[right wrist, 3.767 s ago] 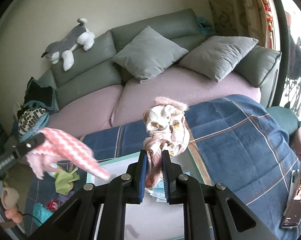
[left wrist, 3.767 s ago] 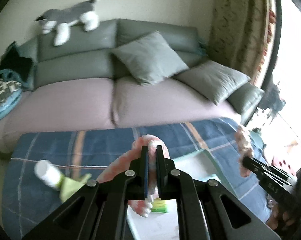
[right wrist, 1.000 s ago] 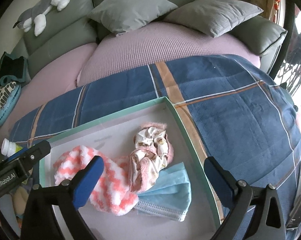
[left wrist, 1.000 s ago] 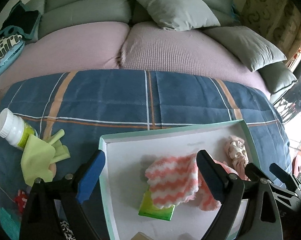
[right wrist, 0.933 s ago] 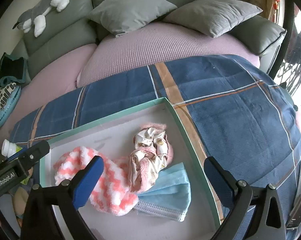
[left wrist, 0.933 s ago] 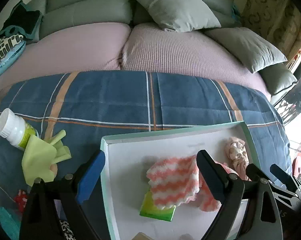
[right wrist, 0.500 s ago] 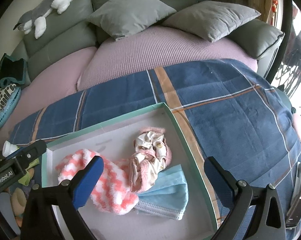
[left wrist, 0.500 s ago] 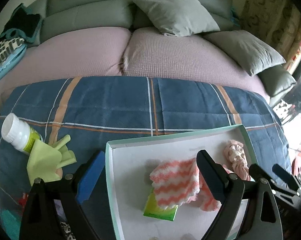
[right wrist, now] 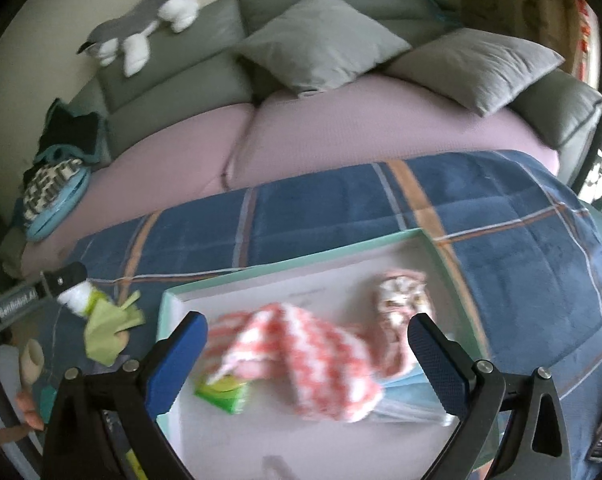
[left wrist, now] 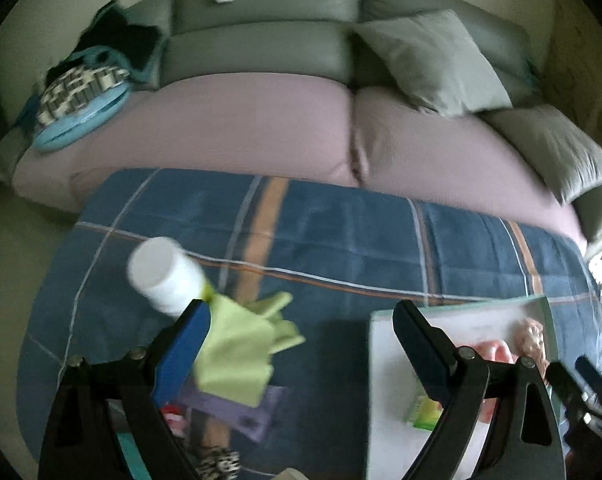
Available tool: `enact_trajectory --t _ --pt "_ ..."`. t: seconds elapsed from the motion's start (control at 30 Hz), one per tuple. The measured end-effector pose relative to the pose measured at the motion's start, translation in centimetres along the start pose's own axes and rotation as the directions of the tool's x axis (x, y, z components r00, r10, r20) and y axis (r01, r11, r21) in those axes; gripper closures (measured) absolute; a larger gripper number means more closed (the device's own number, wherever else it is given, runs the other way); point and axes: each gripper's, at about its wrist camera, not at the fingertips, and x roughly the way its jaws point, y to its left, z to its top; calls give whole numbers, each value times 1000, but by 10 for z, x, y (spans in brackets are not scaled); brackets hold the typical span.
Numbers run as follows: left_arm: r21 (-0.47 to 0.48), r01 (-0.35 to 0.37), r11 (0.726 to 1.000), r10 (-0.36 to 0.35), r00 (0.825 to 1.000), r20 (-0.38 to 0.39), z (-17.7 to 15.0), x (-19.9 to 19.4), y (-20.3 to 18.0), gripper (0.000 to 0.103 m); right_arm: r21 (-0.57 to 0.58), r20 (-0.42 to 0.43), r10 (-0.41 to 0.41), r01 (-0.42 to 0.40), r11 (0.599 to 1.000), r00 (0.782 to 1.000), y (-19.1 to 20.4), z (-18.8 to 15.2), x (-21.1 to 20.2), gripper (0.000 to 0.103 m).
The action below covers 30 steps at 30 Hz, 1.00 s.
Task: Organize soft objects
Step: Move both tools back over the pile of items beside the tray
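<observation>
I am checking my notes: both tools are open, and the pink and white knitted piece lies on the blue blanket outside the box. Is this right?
Not quite. Both the left tool and the right tool are open, but the pink and white knitted piece lies inside the box, not on the blue blanket. The right wrist view shows it.

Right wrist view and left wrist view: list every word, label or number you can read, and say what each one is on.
"GenRobot.AI": white lettering on the side of the left gripper, blurred, so the reading is uncertain.
White bottle: no readable label, only a yellow-green patch.
Green packet in the box: print too blurred to read.
Faint grey marks on the box floor: too blurred to read.
Left wrist view: nothing legible.
</observation>
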Motion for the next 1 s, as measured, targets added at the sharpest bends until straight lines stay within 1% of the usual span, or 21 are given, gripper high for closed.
enact_trajectory --t 0.07,0.23,0.4,0.57,0.73,0.8,0.9,1.0 --pt "-33 -5 999 5 1000 2 1 -5 15 10 -18 -7 29 -29 999 1000 14 -3 0 1" --pt "-94 -61 994 63 998 19 -3 -21 56 10 -81 -22 63 -64 995 998 48 -13 3 1" --pt "-160 -106 981 108 994 6 -15 -28 89 10 -128 -51 97 -103 986 994 77 -24 7 1" --pt "-209 -127 970 128 992 -9 -26 -35 114 10 -167 -85 133 -146 975 987 100 -36 9 1" --pt "-276 -149 950 147 989 -26 -34 -42 139 10 -198 -126 163 -186 962 979 117 -46 14 2" --pt "-304 -168 938 165 986 -37 -38 -45 150 10 -205 -141 179 -206 957 974 123 -49 16 2" --pt "-300 -207 931 196 978 -66 -42 -42 157 10 -225 -167 188 -223 948 968 132 -54 21 2" --pt "-271 -224 936 207 974 -92 -46 -37 159 10 -240 -207 200 -248 938 958 143 -62 25 2"
